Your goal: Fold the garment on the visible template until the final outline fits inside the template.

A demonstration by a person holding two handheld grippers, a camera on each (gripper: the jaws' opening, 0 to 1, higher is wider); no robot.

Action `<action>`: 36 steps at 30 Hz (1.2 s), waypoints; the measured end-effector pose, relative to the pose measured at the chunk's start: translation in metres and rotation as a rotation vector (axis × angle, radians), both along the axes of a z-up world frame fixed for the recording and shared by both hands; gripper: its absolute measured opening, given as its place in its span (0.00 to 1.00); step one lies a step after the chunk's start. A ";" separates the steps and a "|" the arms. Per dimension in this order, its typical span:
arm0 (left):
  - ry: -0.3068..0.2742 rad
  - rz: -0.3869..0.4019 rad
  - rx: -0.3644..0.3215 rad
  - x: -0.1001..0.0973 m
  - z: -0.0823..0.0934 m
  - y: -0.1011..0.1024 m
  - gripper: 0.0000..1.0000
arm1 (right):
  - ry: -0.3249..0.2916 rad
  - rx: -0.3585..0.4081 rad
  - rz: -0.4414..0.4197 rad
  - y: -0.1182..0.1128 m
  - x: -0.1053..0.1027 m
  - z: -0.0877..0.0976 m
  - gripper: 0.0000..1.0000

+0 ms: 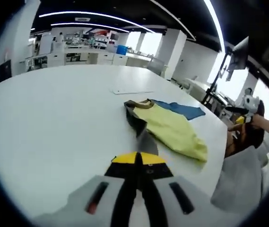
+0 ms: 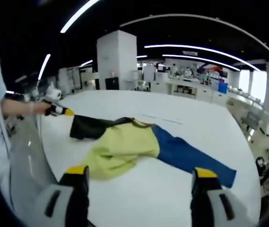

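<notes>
In the left gripper view, the left gripper (image 1: 138, 163) has its yellow-tipped jaws pressed together on the dark grey sleeve (image 1: 146, 139) of the garment (image 1: 172, 125). The sleeve runs from the jaws up to the garment's collar. The garment lies on the white table (image 1: 54, 118), toward its right side: a yellow body with a blue sleeve (image 1: 184, 109) spread out behind it. A pale rectangular outline (image 1: 132, 91) on the table just beyond the garment may be the template, though it is too faint to be sure. At the far right, a person's hand holds the right gripper (image 1: 247, 106).

In the right gripper view, the right gripper (image 2: 139, 177) has its jaws wide apart, holding nothing, above bare table near the garment (image 2: 125, 146). The yellow body sits rumpled in the middle, the blue sleeve (image 2: 191, 158) stretches flat to the right, and the dark sleeve (image 2: 91, 126) reaches left to where the left gripper (image 2: 63, 111) pinches its end.

The cloth looks light, thin and limp. It should slide easily on the smooth table and bunch or sag if lifted from one point only. The end of the blue sleeve or a corner of the yellow hem looks a sound place for the free gripper, taking one layer at the edge.
</notes>
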State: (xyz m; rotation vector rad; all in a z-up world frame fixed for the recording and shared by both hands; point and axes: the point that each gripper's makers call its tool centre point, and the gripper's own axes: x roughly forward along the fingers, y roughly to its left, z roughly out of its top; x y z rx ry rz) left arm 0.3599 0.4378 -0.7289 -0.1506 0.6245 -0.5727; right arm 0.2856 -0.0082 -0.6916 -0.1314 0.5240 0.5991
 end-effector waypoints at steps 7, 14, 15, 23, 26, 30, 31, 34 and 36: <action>0.044 0.053 -0.005 0.027 -0.006 0.043 0.00 | 0.006 -0.008 -0.032 0.009 0.001 -0.001 0.90; 0.072 0.098 0.017 0.047 -0.017 0.077 0.00 | 0.024 -0.021 -0.065 0.008 0.001 -0.006 0.90; 0.075 0.108 0.018 0.057 -0.023 0.089 0.00 | 0.027 -0.024 -0.069 0.008 0.001 -0.007 0.90; 0.121 0.164 0.038 0.090 -0.047 0.124 0.00 | 0.064 -0.040 -0.087 0.017 -0.001 -0.017 0.90; 0.153 0.171 0.047 0.093 -0.056 0.126 0.00 | 0.074 -0.044 -0.087 0.020 0.000 -0.019 0.90; 0.175 0.175 0.050 0.102 -0.067 0.128 0.00 | 0.088 -0.045 -0.085 0.026 0.001 -0.023 0.90; 0.175 0.175 0.050 0.095 -0.064 0.126 0.00 | 0.090 -0.045 -0.084 0.026 0.002 -0.024 0.90; 0.188 0.180 0.052 0.092 -0.065 0.127 0.00 | 0.095 -0.049 -0.077 0.028 0.005 -0.026 0.90; 0.203 0.189 0.062 0.089 -0.067 0.128 0.00 | 0.094 -0.044 -0.075 0.029 0.006 -0.026 0.90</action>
